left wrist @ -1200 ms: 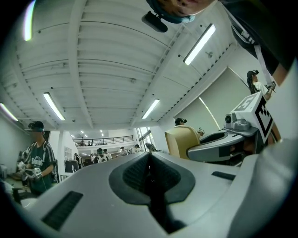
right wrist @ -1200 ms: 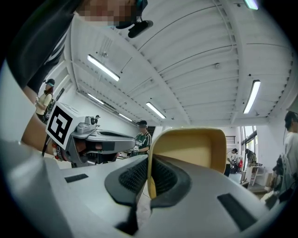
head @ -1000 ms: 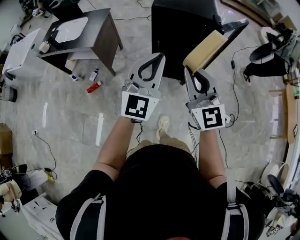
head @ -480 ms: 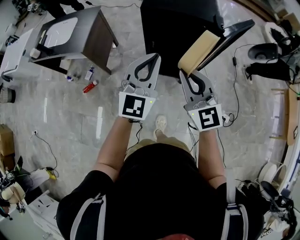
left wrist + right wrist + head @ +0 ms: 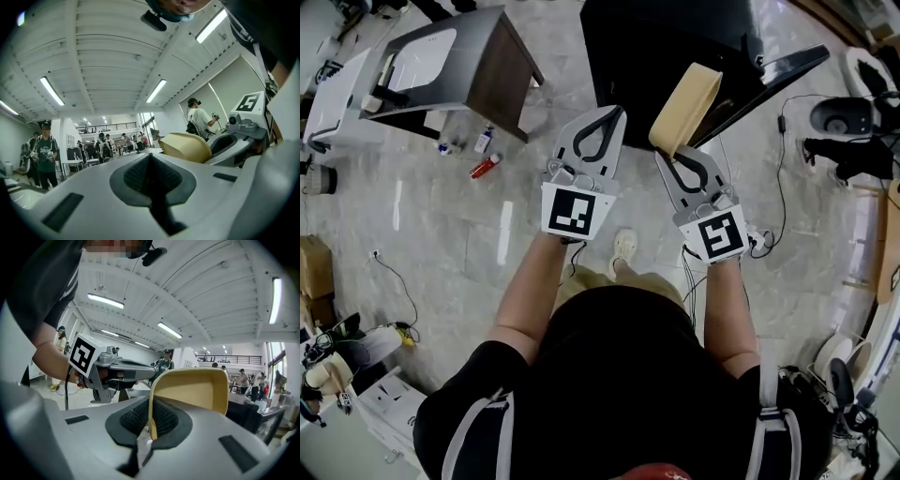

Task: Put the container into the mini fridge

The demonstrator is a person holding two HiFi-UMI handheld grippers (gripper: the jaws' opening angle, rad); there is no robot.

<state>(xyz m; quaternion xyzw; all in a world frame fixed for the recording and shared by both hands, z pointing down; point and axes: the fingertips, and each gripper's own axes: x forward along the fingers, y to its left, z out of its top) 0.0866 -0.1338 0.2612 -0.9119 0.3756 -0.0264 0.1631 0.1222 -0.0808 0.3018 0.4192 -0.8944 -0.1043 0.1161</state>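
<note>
In the head view, my right gripper [image 5: 674, 156] is shut on the rim of a beige container [image 5: 686, 105], which stands up from the jaws in front of the black mini fridge [image 5: 670, 47]. The fridge door [image 5: 778, 77] hangs open to the right. Beside it, my left gripper [image 5: 594, 141] is shut and holds nothing. The right gripper view shows the container [image 5: 192, 390] clamped on edge between the jaws of the right gripper [image 5: 150, 420]. In the left gripper view, the left gripper [image 5: 150, 159] points up at the ceiling, with the container [image 5: 185, 146] to its right.
A grey side table [image 5: 464, 56] stands at the upper left, with small bottles [image 5: 485, 167] on the floor beside it. Cables trail over the marble floor. A black chair base [image 5: 844, 117] is at the right. Several people stand in the hall [image 5: 44, 152].
Both grippers have come closer to the fridge. The container has swung more upright and shifted left, toward the fridge's front edge. Both grippers stay shut.
</note>
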